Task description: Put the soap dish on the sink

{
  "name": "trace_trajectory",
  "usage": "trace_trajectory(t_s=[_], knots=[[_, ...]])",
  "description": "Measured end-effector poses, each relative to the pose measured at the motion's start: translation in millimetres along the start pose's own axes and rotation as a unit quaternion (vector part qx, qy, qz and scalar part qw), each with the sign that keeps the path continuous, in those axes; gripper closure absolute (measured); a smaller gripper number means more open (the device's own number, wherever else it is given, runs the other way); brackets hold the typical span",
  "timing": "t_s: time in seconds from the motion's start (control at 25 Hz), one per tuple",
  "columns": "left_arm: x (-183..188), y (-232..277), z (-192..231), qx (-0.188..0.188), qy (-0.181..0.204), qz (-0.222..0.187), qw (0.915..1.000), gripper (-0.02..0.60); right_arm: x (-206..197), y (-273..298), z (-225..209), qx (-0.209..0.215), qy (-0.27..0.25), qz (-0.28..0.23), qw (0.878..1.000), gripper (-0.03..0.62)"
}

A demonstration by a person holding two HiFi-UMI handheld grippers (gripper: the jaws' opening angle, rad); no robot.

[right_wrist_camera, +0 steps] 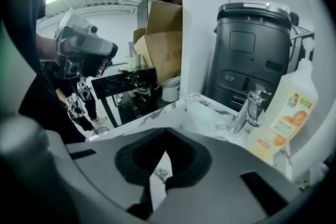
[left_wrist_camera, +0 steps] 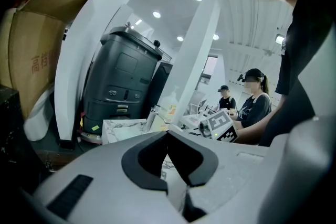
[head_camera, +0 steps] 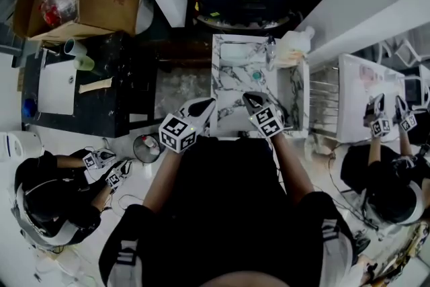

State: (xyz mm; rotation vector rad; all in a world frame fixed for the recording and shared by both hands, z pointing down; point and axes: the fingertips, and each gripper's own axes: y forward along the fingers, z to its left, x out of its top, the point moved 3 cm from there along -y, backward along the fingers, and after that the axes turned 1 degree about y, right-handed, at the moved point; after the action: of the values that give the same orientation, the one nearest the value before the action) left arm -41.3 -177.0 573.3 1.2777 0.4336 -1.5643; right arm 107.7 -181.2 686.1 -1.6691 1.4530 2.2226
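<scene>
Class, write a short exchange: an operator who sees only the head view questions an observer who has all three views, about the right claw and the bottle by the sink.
Operator: From above, the right claw is over the sink. Does it hold anything?
Observer: No. The right gripper view looks along its jaws: they are together, with nothing between them.
Operator: There is a pale bottle at the sink's back corner. I can't read it from here. What is on it?
Observer: In the right gripper view it stands upright beside the tap, and its label shows oranges.
</scene>
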Motion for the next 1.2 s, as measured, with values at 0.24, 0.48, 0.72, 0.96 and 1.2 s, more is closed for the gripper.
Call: trace_trajectory(t_s=[0.24,0.48,0.72,0.96,1.2], knots=[[0.2,-3.7,6.5,-0.003,0.003,0.0,1.0,0.583,11.1,-4.6,11.2,0.008,0.005,-0.017,1.0,0.6],[-1.6,-4.6,7.2,-0.009,0.005,0.0,0.9999,0.583,25.3,-10.0,11.6,0.001,0.004,-0.032,0.999,0.6],[-1.9,-5.5,5.4,-0.013,0.004,-0.001,0.9999,0.583,33.3,-17.1,12.4,-0.006,-0.006,-0.036,0.999,0.6],[-2.6,-10.6,9.0,-0.01,0.005,-0.001,0.9999,0.583,37.8,-17.8,17.8,-0.003,-0.005,-0.039,0.999,0.6],[-1.7,-6.5,9.0,-0.009,0.005,0.0,0.9999,0.583,33.8,-15.4,13.9,-0.002,-0.013,-0.031,0.999,0.6]])
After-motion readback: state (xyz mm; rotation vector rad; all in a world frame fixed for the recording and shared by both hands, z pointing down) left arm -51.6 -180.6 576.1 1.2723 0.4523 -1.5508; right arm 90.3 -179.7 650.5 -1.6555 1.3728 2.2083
